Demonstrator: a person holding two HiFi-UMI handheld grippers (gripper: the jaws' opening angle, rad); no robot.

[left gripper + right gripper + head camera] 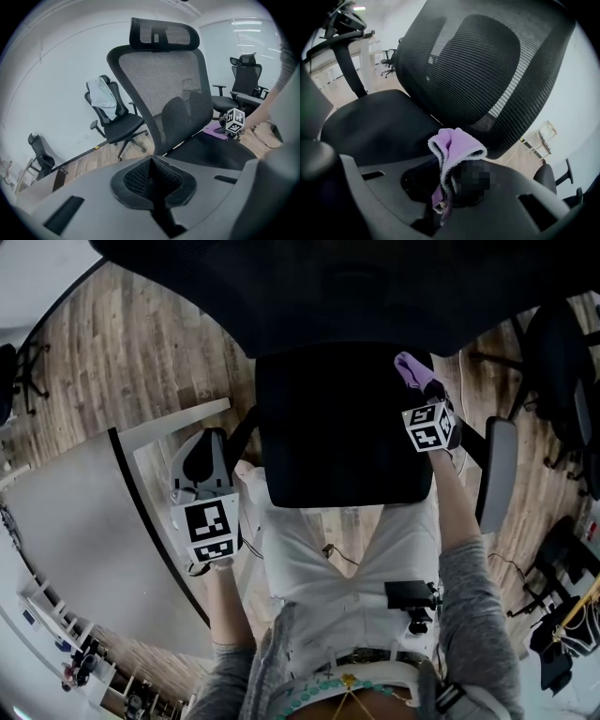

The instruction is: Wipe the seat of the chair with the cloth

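The black office chair's seat point(337, 427) lies below me; its mesh back point(164, 89) rises behind it. My right gripper point(424, 395) is shut on a folded purple cloth point(450, 152), held over the seat's far right corner near the backrest point(478, 61). That cloth point(412, 369) sticks out past the marker cube point(429, 427). My left gripper point(208, 465) hangs off the seat's left side, jaws closed with nothing between them. In the left gripper view the cloth point(216, 130) rests on the seat point(211, 152).
A white desk point(84, 531) stands at my left. The chair's right armrest point(497, 470) lies beside my right arm. Other office chairs point(115, 117) point(243, 84) stand around on the wooden floor point(122, 362). Cables trail on the floor at the right.
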